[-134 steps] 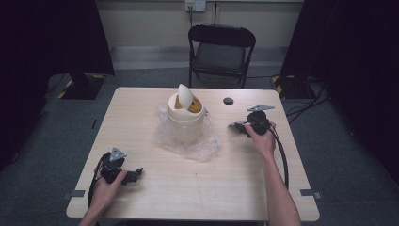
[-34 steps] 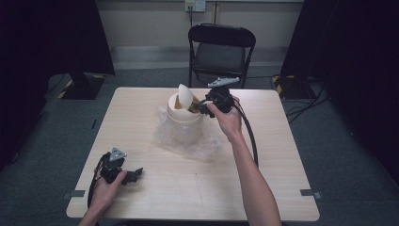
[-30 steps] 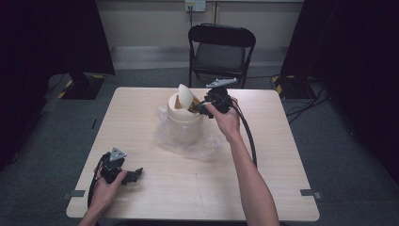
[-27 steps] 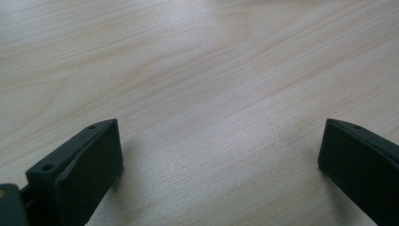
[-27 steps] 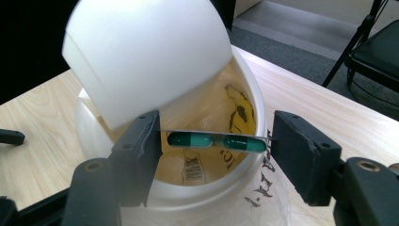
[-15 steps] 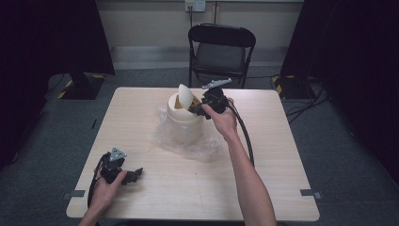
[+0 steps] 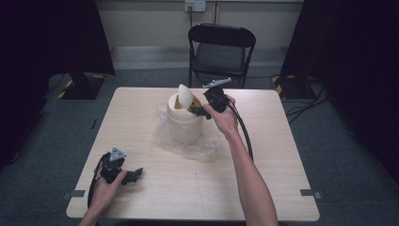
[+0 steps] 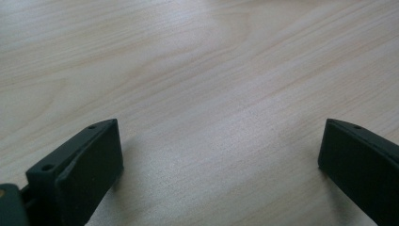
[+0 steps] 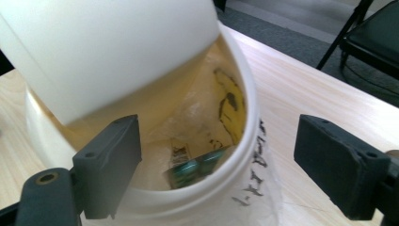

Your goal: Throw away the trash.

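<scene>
A white bin (image 7: 181, 125) with a tipped swing lid (image 7: 185, 95) stands mid-table on crumpled clear plastic (image 7: 207, 149). My right gripper (image 7: 196, 112) hovers at the bin's mouth. Its jaws have just been opening and stand wide apart with nothing between them (image 9: 219, 136). Inside the bin (image 9: 249, 141) lie a banana peel (image 9: 230, 106) and a green printed packet (image 9: 197, 167), below the lid (image 9: 117, 42). My left gripper (image 7: 134, 175) rests on the wooden table (image 7: 155, 197) at the near left, open over bare wood (image 8: 219, 136).
A black folding chair (image 7: 221, 52) stands behind the table's far edge. The right gripper's cable (image 7: 244, 136) trails along the forearm across the table. Dark curtains hang at both sides, and grey floor surrounds the table.
The right gripper went from the table's right side to the bin's mouth, then edged a little closer to the lid. The left hand kept still.
</scene>
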A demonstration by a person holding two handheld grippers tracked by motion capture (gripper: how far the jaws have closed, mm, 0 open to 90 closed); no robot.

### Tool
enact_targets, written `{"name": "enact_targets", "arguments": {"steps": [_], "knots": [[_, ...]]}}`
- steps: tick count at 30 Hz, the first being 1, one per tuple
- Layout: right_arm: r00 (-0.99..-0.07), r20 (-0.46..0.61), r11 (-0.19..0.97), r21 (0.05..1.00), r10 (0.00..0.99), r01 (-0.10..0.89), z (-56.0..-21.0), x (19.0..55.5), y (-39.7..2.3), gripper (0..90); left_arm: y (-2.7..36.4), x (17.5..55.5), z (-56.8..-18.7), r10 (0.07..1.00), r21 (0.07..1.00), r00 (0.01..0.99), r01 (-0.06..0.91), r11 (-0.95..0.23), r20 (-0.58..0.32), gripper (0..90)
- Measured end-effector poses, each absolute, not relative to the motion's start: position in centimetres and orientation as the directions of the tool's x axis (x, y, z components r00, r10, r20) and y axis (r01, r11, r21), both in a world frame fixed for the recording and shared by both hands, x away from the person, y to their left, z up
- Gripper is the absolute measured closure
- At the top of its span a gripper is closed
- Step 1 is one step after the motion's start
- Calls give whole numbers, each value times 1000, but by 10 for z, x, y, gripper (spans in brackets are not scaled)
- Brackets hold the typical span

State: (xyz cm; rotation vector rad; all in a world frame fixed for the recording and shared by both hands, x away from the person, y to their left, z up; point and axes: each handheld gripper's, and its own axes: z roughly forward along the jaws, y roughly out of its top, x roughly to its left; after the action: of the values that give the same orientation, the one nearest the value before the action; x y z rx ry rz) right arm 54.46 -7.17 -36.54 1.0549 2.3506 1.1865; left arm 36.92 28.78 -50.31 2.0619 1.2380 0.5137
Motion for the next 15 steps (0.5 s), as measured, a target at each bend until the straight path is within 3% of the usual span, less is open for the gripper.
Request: {"name": "enact_targets", "arguments": {"steps": [15], "knots": [[-649,64,324,827,758,460,-356,536,-93,143,288,369,-503,881,716,472,618,-325,-7,0]]}}
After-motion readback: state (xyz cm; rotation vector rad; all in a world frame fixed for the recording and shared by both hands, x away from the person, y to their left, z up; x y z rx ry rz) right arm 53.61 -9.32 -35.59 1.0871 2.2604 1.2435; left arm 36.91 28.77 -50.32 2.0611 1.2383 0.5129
